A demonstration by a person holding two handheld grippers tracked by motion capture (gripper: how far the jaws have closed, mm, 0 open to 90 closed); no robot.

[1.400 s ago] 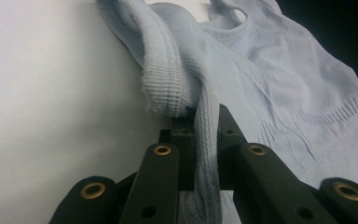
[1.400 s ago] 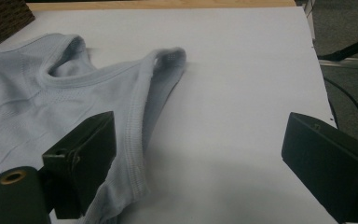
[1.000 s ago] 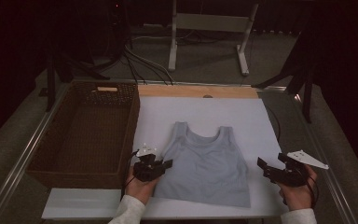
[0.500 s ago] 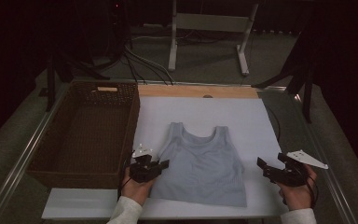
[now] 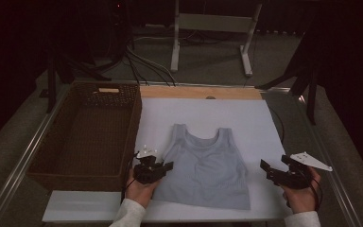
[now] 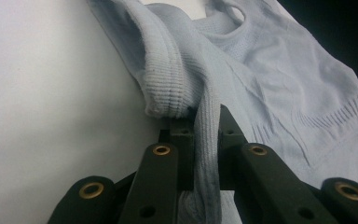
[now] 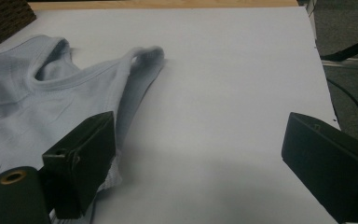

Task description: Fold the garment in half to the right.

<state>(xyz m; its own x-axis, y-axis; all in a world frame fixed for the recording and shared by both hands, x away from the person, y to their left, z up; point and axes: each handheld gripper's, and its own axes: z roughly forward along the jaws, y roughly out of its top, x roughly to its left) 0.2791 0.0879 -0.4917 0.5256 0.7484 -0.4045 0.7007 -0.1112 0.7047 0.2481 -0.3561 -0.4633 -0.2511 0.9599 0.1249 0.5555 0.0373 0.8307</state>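
Left hand-held gripper point(image 5: 163, 166) clamped on left side edge of tank top point(image 5: 208, 165) lying flat mid-counter point(image 5: 264, 118), straps toward frame top; right hand-held gripper point(image 5: 276, 171) wide open, empty, just right of the hem.

top point(image 5: 208, 170) lies flat on bench point(image 5: 246, 118), near front edge | basket point(image 5: 87, 137) on bench, just left of top | left tongs point(image 5: 163, 168) at top's left edge | right tongs point(image 5: 276, 172) right of top, apart from it
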